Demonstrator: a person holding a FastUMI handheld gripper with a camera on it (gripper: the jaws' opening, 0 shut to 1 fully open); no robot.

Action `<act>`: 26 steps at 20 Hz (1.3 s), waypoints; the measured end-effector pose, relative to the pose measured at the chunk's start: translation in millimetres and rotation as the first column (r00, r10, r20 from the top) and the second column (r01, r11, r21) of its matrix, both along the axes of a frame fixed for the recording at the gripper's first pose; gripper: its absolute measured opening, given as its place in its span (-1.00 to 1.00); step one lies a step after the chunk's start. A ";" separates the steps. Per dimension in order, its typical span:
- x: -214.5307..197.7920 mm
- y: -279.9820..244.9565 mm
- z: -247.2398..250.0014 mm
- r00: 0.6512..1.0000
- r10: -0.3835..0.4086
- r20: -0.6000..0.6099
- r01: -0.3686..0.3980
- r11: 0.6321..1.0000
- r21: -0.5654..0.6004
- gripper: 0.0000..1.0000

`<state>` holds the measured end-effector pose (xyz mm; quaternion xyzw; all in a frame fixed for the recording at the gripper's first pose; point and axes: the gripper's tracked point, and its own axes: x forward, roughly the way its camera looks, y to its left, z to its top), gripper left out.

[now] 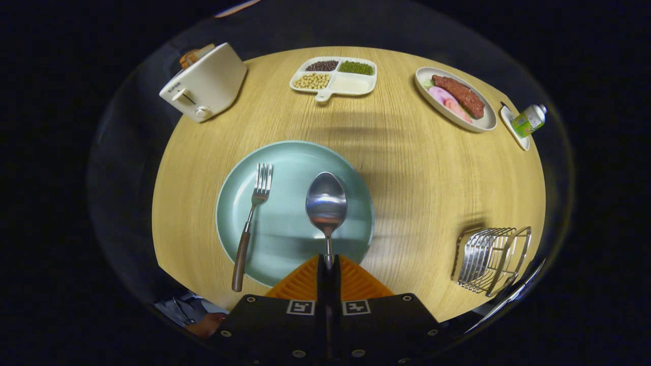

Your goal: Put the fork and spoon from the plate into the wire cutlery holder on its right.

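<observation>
Steel spoon [326, 203] is pinched by its handle in the gripper [328, 264], fingers closed tight on it, bowl sticking out just ahead over the green plate [290, 168]. Fork [250, 223] lies left of the spoon, tines on plate, wood handle hanging off the near rim. Wire holder [491, 259] sits well to the right on the wood table [417, 173], w/ toaster [206, 84] far back left.

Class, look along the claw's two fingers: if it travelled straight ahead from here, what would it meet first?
The claw is shut on the spoon. Beyond the spoon's bowl, likely the divided dish at the table's far side, though height is unclear.
</observation>
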<state>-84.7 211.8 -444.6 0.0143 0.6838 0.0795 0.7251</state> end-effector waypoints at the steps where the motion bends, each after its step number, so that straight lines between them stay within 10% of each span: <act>1: 0.9 -3.3 8.9 1.000 -0.011 0.015 0.011 1.000 0.015 -0.90; 15: -25.1 -188.2 86.5 0.980 -0.155 0.122 0.167 0.981 -0.094 -0.90; 26: -63.9 -240.4 56.9 0.998 -0.016 -0.054 0.008 0.991 -0.134 -0.90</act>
